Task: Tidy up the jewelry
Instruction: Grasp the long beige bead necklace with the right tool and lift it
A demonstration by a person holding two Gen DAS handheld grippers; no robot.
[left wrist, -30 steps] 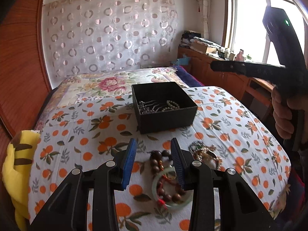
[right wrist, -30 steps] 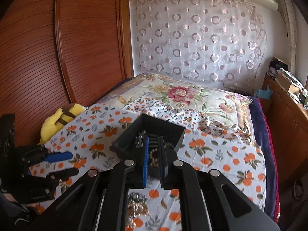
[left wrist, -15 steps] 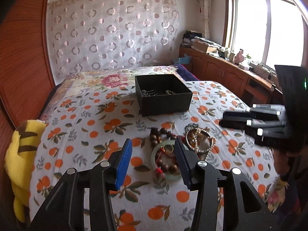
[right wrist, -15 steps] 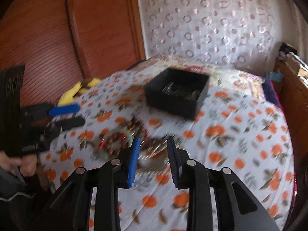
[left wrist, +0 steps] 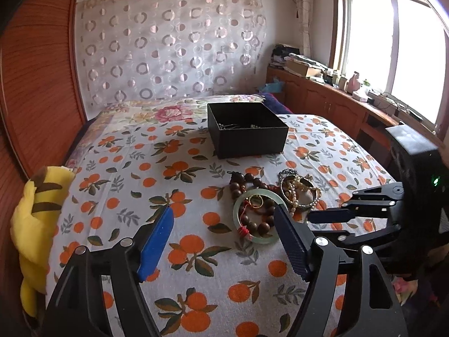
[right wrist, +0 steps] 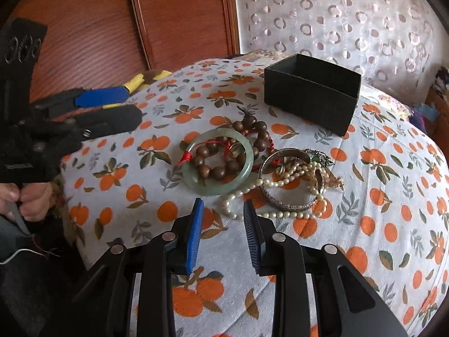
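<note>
Jewelry pile (right wrist: 261, 165) lies on the bed (right wrist: 393, 224), just ahead of the right tool (right wrist: 223, 210); its jaws stand narrowly apart, empty. Left tool (left wrist: 224, 224) jaws are opening wide, empty, the jade bangle (left wrist: 254, 216) ahead-right of them. Black box (left wrist: 247, 129) sits beyond the pile.

home bedroom (bed (left wrist: 196, 252), curtain (left wrist: 168, 47))

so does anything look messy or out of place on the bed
Yes: the loose jewelry is one tangled heap in front of the black box. The wooden bead bracelet runs through the jade bangle, and the pearl strand is snarled over a metal bangle.
</note>
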